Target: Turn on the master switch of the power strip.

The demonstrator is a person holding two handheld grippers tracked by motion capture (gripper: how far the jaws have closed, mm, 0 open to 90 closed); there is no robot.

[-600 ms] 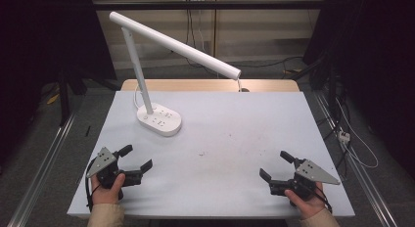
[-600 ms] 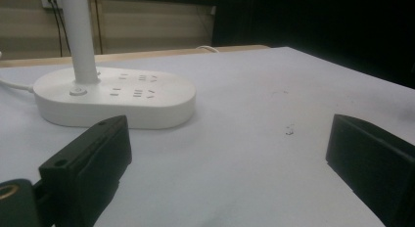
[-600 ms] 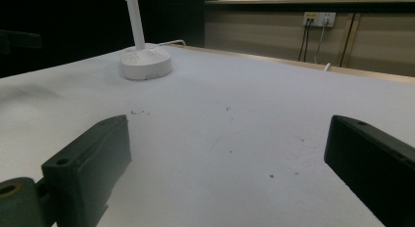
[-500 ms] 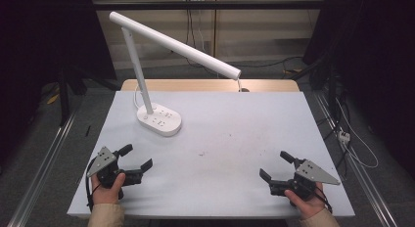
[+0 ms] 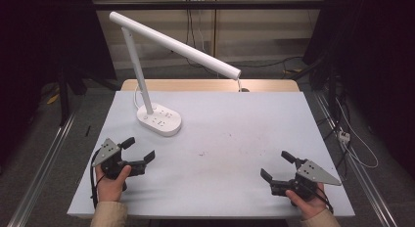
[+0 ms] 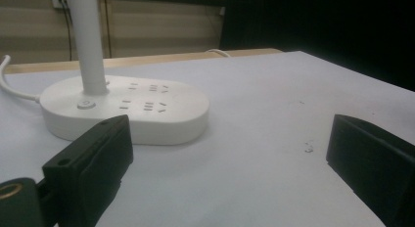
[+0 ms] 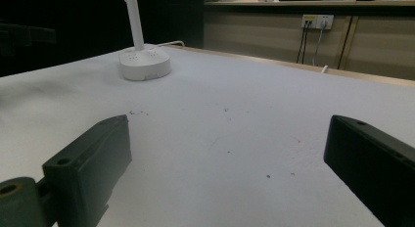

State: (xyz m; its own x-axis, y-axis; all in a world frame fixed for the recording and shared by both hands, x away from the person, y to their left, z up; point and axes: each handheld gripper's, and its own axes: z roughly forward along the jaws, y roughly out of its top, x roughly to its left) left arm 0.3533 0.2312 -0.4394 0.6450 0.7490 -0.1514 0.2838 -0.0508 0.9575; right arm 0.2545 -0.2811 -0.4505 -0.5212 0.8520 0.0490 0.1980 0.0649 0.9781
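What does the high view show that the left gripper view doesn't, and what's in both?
High view alone: the lamp's slanted arm, both hands with their open tongs, left and right, and the floor rails. Left gripper view alone: a close look at the base's round button and small markings, plus its own black tongs from behind. Both share the white lamp base and the pale tabletop.
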